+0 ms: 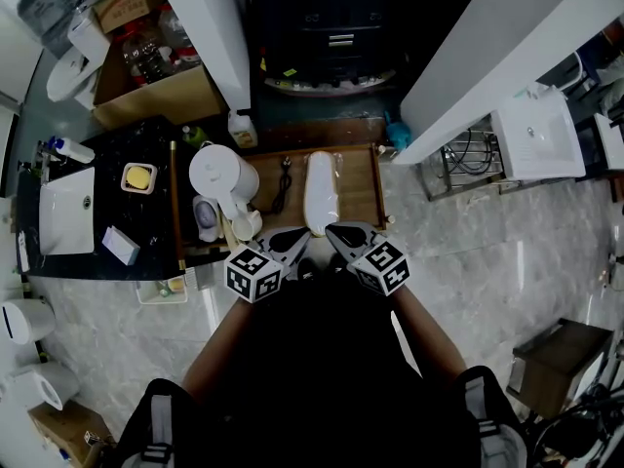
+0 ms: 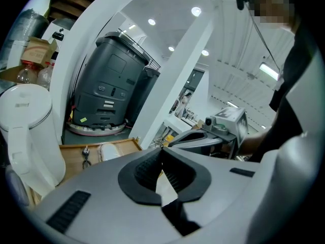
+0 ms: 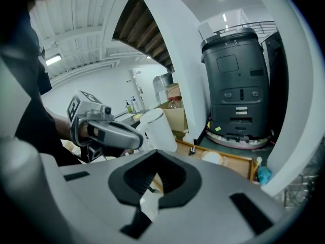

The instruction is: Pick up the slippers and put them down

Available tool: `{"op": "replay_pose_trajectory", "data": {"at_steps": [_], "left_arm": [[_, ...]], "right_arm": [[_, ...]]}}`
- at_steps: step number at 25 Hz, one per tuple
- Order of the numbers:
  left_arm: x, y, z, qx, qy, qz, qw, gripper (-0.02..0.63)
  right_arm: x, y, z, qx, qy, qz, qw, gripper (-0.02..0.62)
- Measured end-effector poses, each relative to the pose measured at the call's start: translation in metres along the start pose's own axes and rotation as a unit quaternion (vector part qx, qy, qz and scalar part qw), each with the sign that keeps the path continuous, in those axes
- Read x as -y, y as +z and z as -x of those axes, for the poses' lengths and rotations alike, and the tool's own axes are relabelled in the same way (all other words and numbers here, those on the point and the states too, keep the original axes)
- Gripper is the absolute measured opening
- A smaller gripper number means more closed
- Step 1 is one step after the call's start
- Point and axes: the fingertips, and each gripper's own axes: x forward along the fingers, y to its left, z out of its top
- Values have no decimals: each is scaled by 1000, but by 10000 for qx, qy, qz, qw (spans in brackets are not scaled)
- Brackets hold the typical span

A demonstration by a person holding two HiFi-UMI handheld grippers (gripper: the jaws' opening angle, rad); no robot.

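The slippers [image 1: 320,191] are a white pair in a clear wrapper, lying lengthwise on a wooden tray [image 1: 363,188]. They also show as a pale bundle in the left gripper view [image 2: 109,150] and the right gripper view [image 3: 212,157]. My left gripper [image 1: 295,236] and right gripper [image 1: 337,231] hover side by side just short of the tray's near edge, pointing at the slippers' near end. Both are shut, with nothing between the pads. Each gripper sees the other beside it: the right gripper [image 2: 203,135] and the left gripper [image 3: 109,132].
A white kettle [image 1: 222,175] stands at the tray's left end, with a black cable [image 1: 283,185] between it and the slippers. A black counter with a white sink [image 1: 66,211] lies to the left. A dark machine [image 1: 331,27] and white pillars stand behind; a wire rack [image 1: 458,164] sits right.
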Motion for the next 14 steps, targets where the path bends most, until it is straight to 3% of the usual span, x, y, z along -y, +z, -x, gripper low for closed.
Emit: {"op": "replay_pose_trajectory", "data": {"at_steps": [14], "left_arm": [[-3,-3,0,10,27,72,10000,11]], "right_arm": [[0,-3,2,37,-59,-42,10000,6]]}}
